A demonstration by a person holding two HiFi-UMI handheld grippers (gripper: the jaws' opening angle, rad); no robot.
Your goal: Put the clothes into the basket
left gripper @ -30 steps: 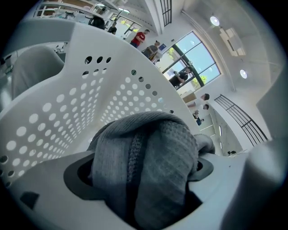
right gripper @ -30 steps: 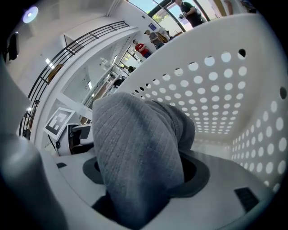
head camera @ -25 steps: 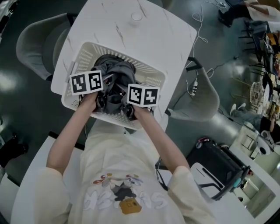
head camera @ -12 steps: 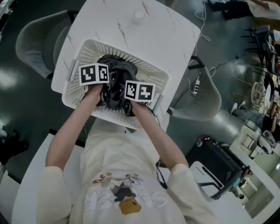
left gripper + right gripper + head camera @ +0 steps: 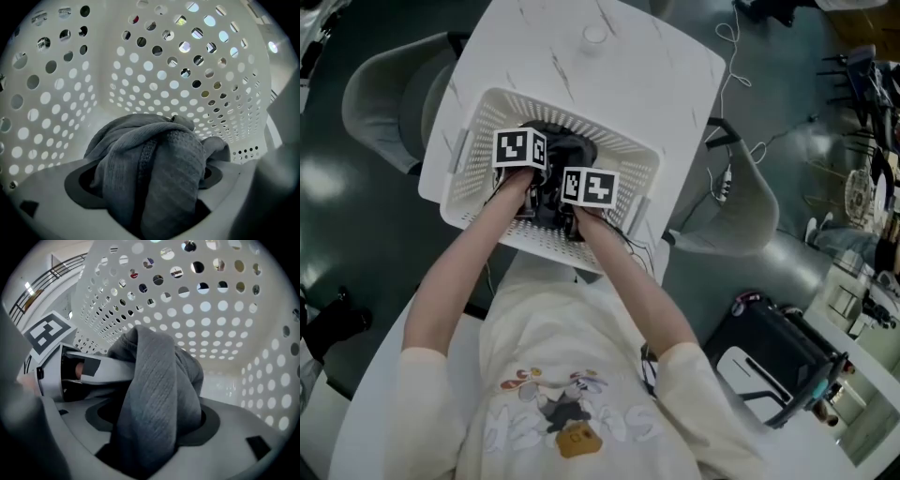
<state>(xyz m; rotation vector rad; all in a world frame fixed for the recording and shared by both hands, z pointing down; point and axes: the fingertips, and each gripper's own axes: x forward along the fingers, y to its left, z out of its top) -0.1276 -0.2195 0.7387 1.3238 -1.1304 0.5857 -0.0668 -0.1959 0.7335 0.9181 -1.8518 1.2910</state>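
A white perforated basket stands on the white marble table. Both grippers reach down inside it, side by side. My left gripper is shut on a grey knitted garment, which bunches up between its jaws in the left gripper view. My right gripper is shut on the same grey garment, a fold of it draped over its jaws in the right gripper view. In the head view the garment shows as a dark heap just beyond the marker cubes. The left gripper's marker cube shows in the right gripper view.
The basket's holed walls close in around both grippers. A small round white thing lies on the table's far end. Grey chairs stand left and right of the table. Cables trail on the dark floor.
Both grippers have moved forward and down into the basket, coming closer together, with the grey garment still held in them.
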